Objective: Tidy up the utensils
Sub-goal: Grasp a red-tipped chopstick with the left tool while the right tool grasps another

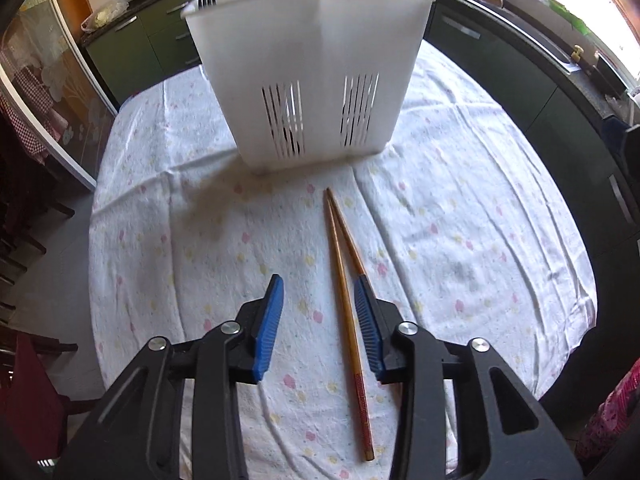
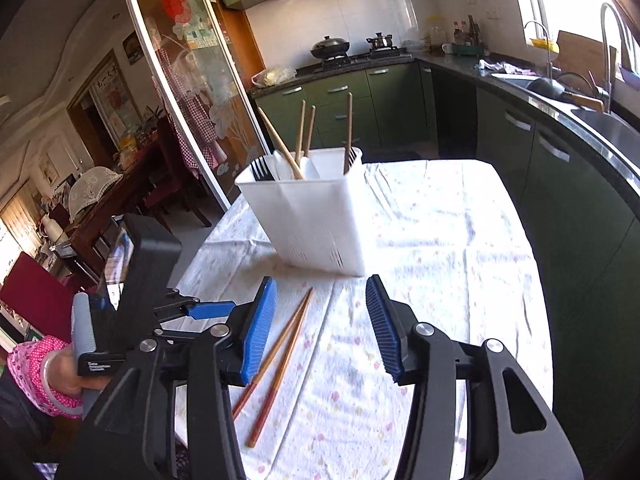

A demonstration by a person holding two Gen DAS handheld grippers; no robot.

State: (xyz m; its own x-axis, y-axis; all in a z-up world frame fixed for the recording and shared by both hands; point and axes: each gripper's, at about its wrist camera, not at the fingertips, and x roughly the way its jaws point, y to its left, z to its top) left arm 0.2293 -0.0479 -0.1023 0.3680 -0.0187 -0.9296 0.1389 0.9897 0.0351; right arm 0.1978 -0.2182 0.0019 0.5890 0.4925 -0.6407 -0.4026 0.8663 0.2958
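Both tools (image 1: 319, 292) (image 2: 321, 300) agape — above chopsticks (image 1: 346, 312).

The left tool (image 1: 319, 292) hangs with jaws spread above the cloth-covered worktop (image 1: 460, 208). A pair of wooden chopsticks (image 1: 347, 308) lies between its blue fingers, tips toward the white utensil holder (image 1: 312, 80) standing near the far edge.

Wooden chopsticks (image 1: 347, 280), faintly glossy; matt white plastic caddy (image 1: 316, 80); creased cloth tablecloth (image 1: 460, 220); ribbed blue fingers (image 1: 269, 328).

Bare tablecloth (image 1: 460, 220) either side of the chopsticks (image 1: 346, 300); white caddy (image 1: 308, 80) upright just beyond their tips.
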